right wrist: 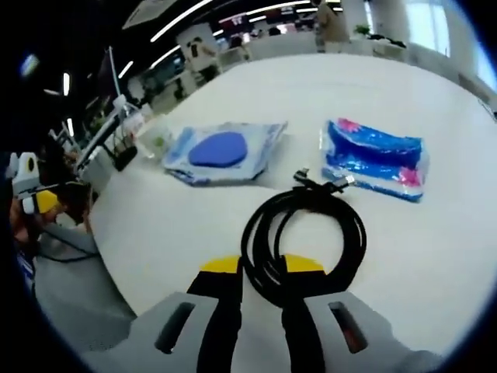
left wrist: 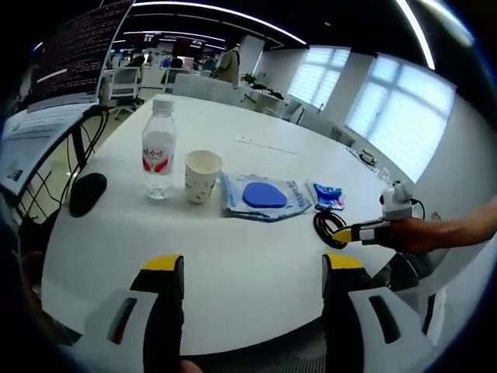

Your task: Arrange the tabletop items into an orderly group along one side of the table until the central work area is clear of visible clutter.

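On the white round table (left wrist: 256,287) a water bottle (left wrist: 159,148), a paper cup (left wrist: 202,176), a clear pouch with a blue oval (left wrist: 264,196) and a small blue packet (left wrist: 328,196) stand in a row. My left gripper (left wrist: 252,264) hangs open at the near edge, holding nothing. From the right, my right gripper (left wrist: 345,232) reaches a coiled black cable (left wrist: 318,227). In the right gripper view, the right gripper (right wrist: 262,268) is shut on the near side of the cable (right wrist: 356,233), with the packet (right wrist: 373,159) and pouch (right wrist: 225,151) beyond it.
A black mouse (left wrist: 88,192) lies at the table's left edge, near cables and a monitor (left wrist: 78,54). A thin white strip (left wrist: 264,144) lies farther back on the table. Chairs and desks stand beyond. The left gripper (right wrist: 35,202) appears off the table's edge.
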